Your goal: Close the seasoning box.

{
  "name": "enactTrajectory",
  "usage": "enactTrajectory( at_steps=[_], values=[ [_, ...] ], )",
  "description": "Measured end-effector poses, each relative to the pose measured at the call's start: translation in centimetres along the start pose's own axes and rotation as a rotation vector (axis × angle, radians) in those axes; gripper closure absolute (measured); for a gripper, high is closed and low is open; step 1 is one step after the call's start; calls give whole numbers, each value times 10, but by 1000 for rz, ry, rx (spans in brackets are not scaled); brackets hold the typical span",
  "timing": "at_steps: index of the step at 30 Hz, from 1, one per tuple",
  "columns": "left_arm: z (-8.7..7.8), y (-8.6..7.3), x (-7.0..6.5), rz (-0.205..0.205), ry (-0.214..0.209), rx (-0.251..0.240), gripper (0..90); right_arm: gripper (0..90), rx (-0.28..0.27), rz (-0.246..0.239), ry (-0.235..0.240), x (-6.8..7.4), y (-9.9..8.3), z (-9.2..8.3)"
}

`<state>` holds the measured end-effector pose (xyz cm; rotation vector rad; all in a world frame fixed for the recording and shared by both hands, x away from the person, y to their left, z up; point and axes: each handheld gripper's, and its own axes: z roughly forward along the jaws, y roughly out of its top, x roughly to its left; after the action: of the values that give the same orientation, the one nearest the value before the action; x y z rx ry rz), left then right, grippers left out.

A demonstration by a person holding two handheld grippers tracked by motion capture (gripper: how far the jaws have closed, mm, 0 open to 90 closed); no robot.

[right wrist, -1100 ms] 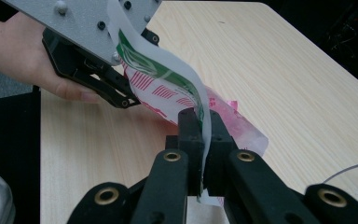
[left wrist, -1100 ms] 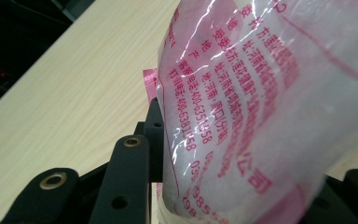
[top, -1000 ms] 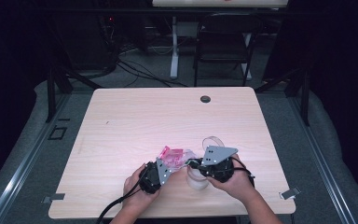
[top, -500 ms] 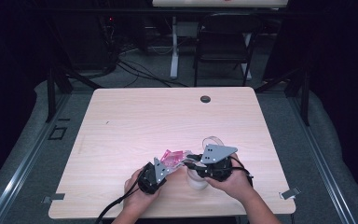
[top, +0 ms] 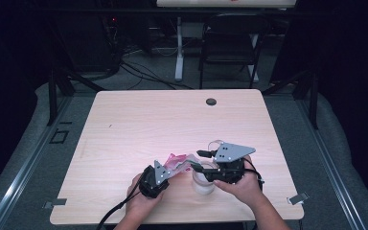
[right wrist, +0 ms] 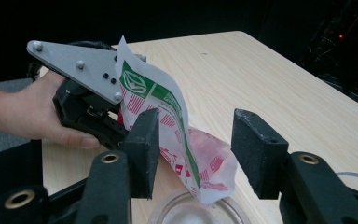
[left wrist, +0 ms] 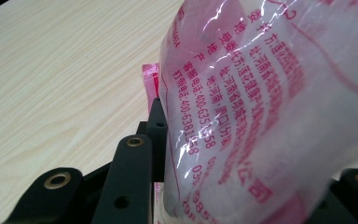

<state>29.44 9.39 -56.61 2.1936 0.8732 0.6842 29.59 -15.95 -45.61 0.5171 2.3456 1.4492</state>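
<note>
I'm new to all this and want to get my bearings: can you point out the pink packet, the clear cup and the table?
pink packet (left wrist: 261, 116), left gripper view, on its printed plastic face.
clear cup (right wrist: 186, 212), right gripper view, on its near rim.
table (top: 172, 124), high view, on bare wood.

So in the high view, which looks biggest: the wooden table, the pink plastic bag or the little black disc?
1. Light wooden table, by far the biggest.
2. Pink-and-white printed plastic bag.
3. Small round black disc near the table's far edge, the smallest, though it lies farther from the camera.
</note>
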Motion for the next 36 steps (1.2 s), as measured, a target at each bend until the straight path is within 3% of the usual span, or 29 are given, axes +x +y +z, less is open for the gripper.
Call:
enactTrajectory(
  at_steps=[7,16,23,29,36],
  values=[
    [-2,-3,7,-38,-28,-13,704,503,-19,21,-19,-3,1,-6],
    [-11,-5,21,-92,-18,-40,711,482,-37,27,-32,-4,1,-8],
    [-22,-7,34,-114,8,-55,710,484,-32,22,-34,-4,1,-9],
    [-40,-16,58,-176,57,-67,710,487,-36,25,-52,-5,0,-11],
    [-51,-26,78,-221,109,-66,710,483,-36,29,-65,-5,-1,-12]
  ],
)
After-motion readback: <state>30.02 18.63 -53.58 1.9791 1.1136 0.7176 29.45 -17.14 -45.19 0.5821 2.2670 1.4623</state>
